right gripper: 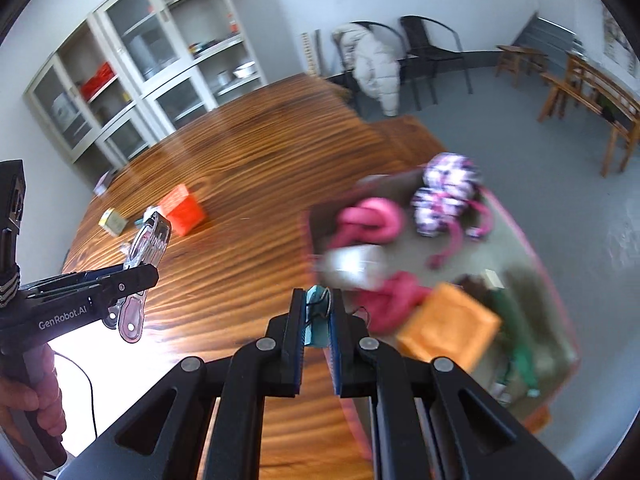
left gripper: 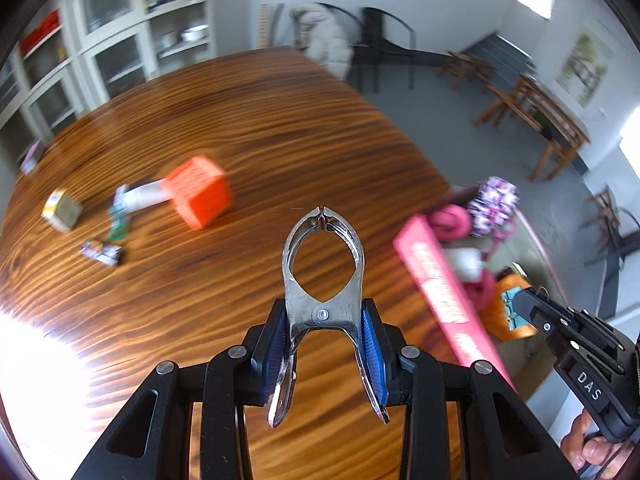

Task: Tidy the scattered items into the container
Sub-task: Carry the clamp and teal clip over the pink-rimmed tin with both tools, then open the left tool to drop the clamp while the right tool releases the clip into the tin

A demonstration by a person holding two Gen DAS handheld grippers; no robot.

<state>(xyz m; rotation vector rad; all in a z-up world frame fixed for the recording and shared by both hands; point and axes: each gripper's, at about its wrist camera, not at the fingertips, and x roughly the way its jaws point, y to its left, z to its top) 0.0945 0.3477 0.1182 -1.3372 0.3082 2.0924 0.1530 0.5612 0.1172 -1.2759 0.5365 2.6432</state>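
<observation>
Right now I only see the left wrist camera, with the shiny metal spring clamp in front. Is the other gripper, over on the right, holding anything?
Observer: Yes. The right gripper is shut on a small teal card-like item, at the near edge of the pink-walled container.
Operator: What's deeper in the box? It's cut off for me.
Observer: A green cloth-like thing lies beside the orange box. It is too blurred to name.
Operator: How does my clamp look from the side?
Observer: The left gripper pinches the shiny metal spring clamp by its handles, and one handle hangs below the fingers.
</observation>
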